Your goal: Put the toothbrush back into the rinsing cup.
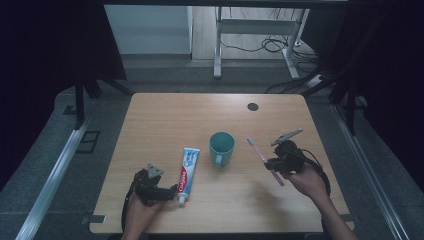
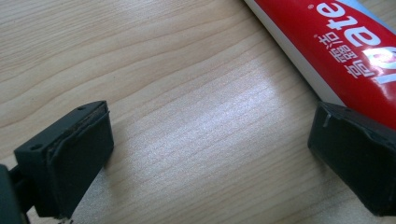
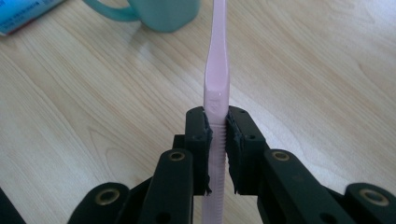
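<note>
Toothbrush [image 3: 216, 70] sits pinched in the right gripper [image 3: 218, 140], just right of the teal mug [image 1: 221, 146]. Left of the mug, the left gripper [image 2: 210, 154] stands spread beside the toothpaste tube [image 1: 187, 170].

A light wooden table [image 1: 170, 115] with a pale grain fills the middle of the high view, a small dark round cap [image 1: 253, 106] set into its top toward the upper right. A red, white and blue toothpaste tube [image 1: 186, 172] lies flat on the wood at lower centre-left, its cap end toward the bottom edge. Just right of it and slightly higher, a teal mug [image 1: 221, 147] stands upright, handle toward the bottom of the frame.
</note>
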`<move>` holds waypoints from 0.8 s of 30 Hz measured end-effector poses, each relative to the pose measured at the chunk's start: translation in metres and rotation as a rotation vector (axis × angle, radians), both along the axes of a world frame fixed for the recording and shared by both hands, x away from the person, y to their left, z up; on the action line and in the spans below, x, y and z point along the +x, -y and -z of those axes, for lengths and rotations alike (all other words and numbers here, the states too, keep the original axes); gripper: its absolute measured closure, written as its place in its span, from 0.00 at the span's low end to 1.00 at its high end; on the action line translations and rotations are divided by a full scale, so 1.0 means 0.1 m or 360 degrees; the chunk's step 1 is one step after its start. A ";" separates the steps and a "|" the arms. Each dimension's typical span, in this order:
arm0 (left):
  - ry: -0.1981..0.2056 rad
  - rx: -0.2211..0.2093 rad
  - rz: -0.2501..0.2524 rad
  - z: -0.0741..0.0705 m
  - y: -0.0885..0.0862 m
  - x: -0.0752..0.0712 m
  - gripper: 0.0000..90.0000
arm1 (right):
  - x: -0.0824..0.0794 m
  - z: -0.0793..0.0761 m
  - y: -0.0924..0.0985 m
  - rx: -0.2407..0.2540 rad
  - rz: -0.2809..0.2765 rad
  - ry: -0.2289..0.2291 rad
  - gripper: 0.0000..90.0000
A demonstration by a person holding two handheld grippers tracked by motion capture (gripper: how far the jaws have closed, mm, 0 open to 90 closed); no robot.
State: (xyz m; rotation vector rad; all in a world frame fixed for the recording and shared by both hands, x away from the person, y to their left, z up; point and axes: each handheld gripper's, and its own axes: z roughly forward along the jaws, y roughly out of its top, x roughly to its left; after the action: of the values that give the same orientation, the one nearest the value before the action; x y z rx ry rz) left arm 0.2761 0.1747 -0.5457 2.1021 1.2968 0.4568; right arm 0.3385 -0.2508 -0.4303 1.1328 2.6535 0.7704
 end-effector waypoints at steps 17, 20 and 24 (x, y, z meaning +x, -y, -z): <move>0.0004 -0.0005 -0.0003 0.00 0.00 0.00 0.00 | 0.03 -0.10 -0.10 0.0162 -0.0037 0.0154 0.87; 0.0004 -0.0005 -0.0003 0.00 0.00 0.00 0.00 | 0.05 -0.11 -0.13 0.0190 -0.0043 0.0167 0.87; 0.0004 -0.0004 -0.0004 0.00 0.00 0.00 0.00 | 0.07 -0.12 -0.17 0.0220 -0.0047 0.0187 0.87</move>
State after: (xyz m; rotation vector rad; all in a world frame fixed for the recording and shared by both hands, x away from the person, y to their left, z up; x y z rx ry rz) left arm 0.2762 0.1745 -0.5458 2.0974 1.2978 0.4582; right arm 0.3460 -0.2340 -0.4184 1.0461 2.5595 1.0071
